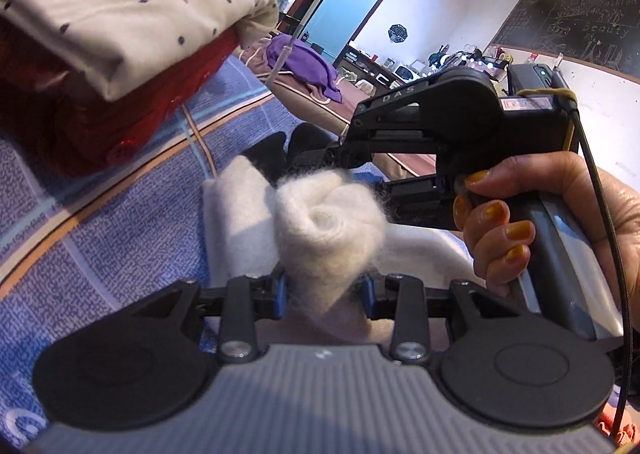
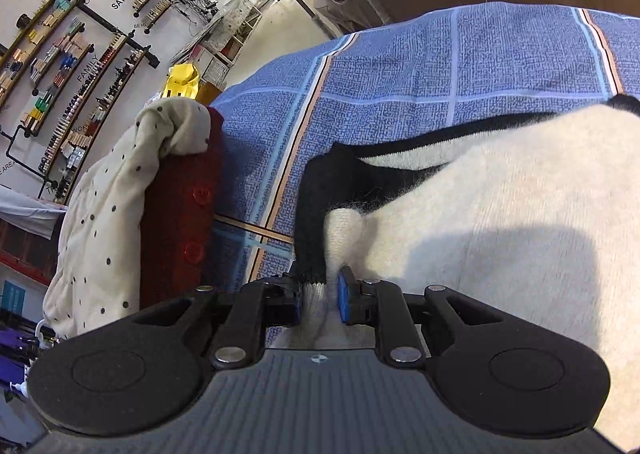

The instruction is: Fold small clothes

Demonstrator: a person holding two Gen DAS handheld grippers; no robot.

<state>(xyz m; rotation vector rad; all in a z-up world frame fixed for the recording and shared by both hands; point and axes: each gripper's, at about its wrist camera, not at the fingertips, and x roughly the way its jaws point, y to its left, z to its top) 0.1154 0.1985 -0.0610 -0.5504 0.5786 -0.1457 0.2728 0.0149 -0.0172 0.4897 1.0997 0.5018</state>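
A fluffy white garment with black trim (image 2: 500, 213) lies on the blue checked cloth (image 2: 400, 65). My left gripper (image 1: 324, 290) is shut on a bunched fold of the white garment (image 1: 328, 225), lifted off the cloth. My right gripper (image 2: 320, 294) is shut on the garment's black-trimmed edge (image 2: 314, 238). In the left wrist view the right gripper (image 1: 440, 133) comes in from the right, held by a hand, its tips at the garment's far black edge.
A folded pile, a cream dotted garment (image 1: 120, 9) on a red buttoned one (image 1: 132, 121), sits on the cloth to the left; it also shows in the right wrist view (image 2: 120, 213). A brown sofa with purple clothing (image 1: 304, 65) stands behind.
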